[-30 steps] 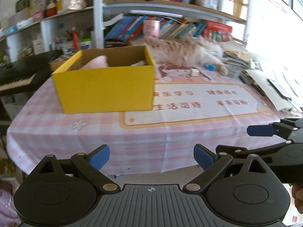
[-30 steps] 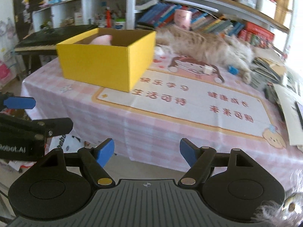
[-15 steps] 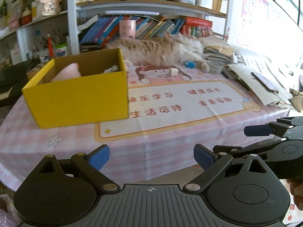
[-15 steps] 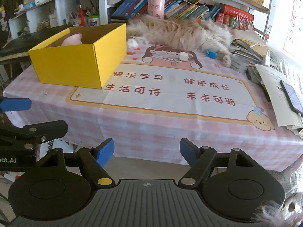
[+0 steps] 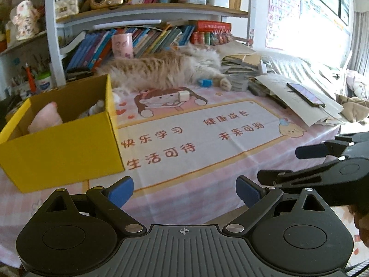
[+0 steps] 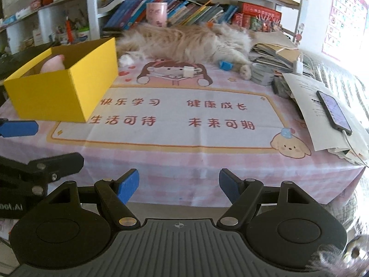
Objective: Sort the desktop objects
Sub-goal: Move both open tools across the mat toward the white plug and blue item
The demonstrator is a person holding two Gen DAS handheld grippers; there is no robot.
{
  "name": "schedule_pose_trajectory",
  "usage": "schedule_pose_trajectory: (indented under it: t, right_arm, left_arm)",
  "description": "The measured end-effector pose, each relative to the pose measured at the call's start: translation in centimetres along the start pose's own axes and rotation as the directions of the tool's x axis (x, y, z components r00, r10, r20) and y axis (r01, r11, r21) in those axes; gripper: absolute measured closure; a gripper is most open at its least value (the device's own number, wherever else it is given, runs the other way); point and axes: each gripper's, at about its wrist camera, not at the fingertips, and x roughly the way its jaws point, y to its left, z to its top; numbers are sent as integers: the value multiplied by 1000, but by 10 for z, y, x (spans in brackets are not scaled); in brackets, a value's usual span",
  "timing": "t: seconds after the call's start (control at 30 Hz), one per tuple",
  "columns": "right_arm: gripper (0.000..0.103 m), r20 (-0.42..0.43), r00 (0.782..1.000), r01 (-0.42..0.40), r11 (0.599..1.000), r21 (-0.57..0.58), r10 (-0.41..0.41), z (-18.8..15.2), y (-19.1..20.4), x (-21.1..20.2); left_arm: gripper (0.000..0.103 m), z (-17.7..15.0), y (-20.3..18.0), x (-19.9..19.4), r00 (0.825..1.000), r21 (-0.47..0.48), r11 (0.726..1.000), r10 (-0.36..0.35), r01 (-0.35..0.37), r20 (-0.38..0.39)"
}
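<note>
Approach step, I judge: left gripper [image 5: 184,190] and right gripper [image 6: 178,185] hover wide, empty, at near table edge. Small white plastic charger cube [image 6: 188,72] lies far, right of open yellow cardboard box [image 6: 57,92]; next move needs a forward reach.

The yellow box [image 6: 69,87] looks like matt cardboard, its inside plain brown. The tabletop [image 6: 207,161] wears a thin, smooth pink checked cloth with fold creases and a printed panel. At two o'clock a phone [image 6: 333,112] shows a glossy glass face on matt paper sheets [image 6: 306,106]. Both grippers are matt black plastic with ribbed bodies, metal pivot pins and matt blue fingers [image 5: 121,191]. The cat [image 6: 189,41] at twelve o'clock has long, fluffy fur.
</note>
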Motion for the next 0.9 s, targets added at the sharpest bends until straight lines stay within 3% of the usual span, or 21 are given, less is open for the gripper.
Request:
schedule_pose_trajectory:
  t: [0.5, 0.9]
  right_arm:
    - [28, -35, 999, -35, 999, 17, 36, 41, -36, 60]
    - [28, -53, 997, -59, 998, 17, 60, 87, -86, 107]
  left_arm:
    - [6, 37, -15, 57, 1000, 53, 998, 18, -17, -22]
    - [6, 81, -30, 113, 998, 20, 999, 42, -41, -53]
